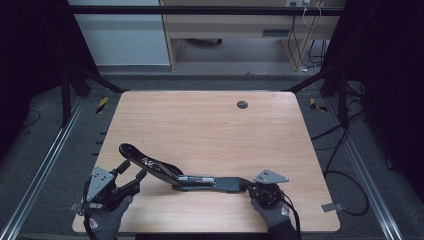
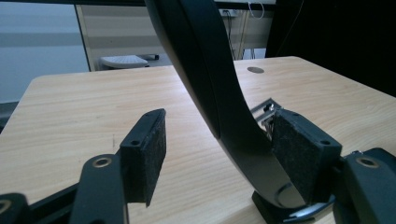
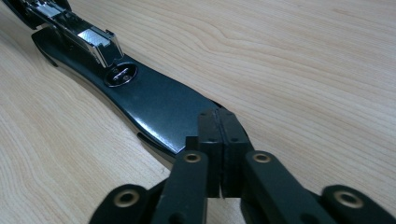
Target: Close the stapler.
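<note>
Right gripper has its jaws pressed together, on or over the flat end of the opened-up black stapler. Left gripper jaws are spread around its raised arm; the stapler sits near the wooden surface's front.

Light wooden table, black stapler lying opened near its front edge

A long black stapler lies opened out flat near the table's front edge. Its curved top arm stretches left, raised off the wood. The metal staple channel shows between arm and base.
</note>
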`<state>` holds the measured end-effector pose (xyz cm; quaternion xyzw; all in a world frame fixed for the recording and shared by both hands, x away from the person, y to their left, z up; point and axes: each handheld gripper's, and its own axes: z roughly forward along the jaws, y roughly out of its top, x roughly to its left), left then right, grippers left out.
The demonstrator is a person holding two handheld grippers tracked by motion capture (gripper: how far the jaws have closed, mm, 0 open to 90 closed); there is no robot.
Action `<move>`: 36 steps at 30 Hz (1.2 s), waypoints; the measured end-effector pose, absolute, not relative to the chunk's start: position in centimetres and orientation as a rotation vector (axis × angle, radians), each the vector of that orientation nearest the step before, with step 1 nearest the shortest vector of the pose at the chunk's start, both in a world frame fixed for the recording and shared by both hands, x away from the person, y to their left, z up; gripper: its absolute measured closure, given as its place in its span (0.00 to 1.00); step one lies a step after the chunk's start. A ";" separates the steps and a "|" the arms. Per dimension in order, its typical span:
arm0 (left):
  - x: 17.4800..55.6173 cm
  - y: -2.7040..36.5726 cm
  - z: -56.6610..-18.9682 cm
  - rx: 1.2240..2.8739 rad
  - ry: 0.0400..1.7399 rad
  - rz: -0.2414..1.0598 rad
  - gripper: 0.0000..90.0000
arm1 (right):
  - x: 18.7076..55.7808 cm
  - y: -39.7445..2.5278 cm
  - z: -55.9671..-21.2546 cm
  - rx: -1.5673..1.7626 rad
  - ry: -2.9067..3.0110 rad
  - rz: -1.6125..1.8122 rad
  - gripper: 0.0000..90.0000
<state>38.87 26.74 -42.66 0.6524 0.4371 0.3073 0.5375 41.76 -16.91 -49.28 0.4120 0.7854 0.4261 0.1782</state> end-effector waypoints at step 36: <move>40.6 25.7 -41.7 1.427 1.096 0.692 0.64 | 42.0 -16.2 -49.9 1.184 2.269 1.203 1.00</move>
